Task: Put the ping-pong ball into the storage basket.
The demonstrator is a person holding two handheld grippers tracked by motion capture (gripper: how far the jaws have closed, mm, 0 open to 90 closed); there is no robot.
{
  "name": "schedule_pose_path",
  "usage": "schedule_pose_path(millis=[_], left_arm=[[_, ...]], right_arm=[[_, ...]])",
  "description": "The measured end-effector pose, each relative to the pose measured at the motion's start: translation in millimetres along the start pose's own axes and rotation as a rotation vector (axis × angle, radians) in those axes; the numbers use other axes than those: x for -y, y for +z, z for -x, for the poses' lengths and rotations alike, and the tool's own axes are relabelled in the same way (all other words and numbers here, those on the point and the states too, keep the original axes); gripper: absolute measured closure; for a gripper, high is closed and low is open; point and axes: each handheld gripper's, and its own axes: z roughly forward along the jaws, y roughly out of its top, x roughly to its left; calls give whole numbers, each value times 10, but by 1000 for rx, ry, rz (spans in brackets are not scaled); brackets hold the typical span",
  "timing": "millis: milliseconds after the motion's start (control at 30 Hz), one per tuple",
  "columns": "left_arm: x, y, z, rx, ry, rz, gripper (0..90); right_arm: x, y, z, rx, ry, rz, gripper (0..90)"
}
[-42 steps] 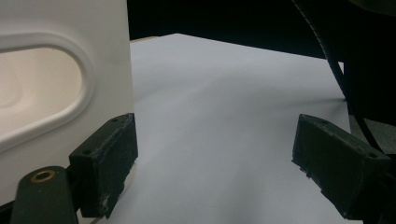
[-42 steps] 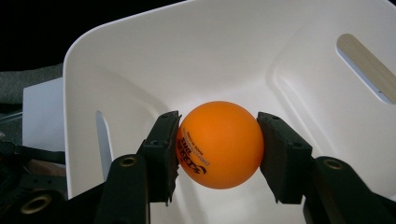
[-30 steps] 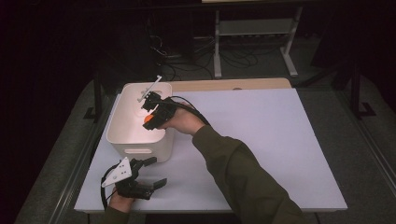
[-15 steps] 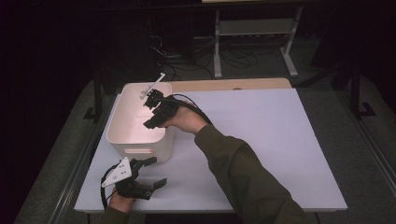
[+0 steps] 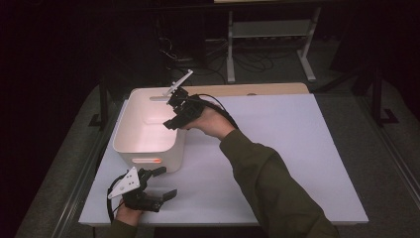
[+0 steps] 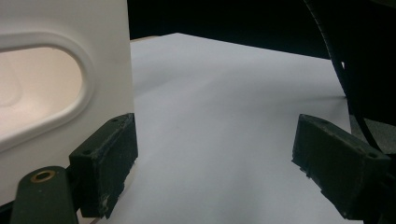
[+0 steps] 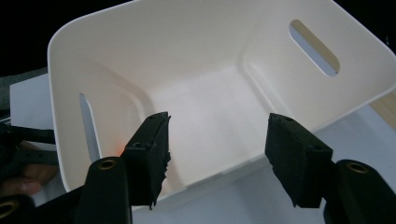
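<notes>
White bin (image 5: 148,131): tabletop (image 5: 297,148), 10 o'clock. Right gripper (image 5: 173,116) above its 3 o'clock rim; right gripper view shows the bare interior, jaws just opened, nothing between. Left gripper (image 5: 161,186) at 6 o'clock; left gripper view shows jaws apart, one beside the bin's wall.

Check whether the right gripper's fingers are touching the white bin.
Apart. In the right gripper view the fingers stand open above the white bin, gripping nothing.
</notes>
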Motion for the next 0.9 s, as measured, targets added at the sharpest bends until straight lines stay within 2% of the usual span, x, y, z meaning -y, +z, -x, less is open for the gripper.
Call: schedule_pose_path(millis=[300, 900], left_arm=[[-1, 3, -2, -1, -4, -2, 140], [-3, 7, -3, -1, -1, -7, 140]], right_arm=[[165, -199, 133, 31, 30, 29, 360], [566, -376, 299, 66, 68, 62, 258]])
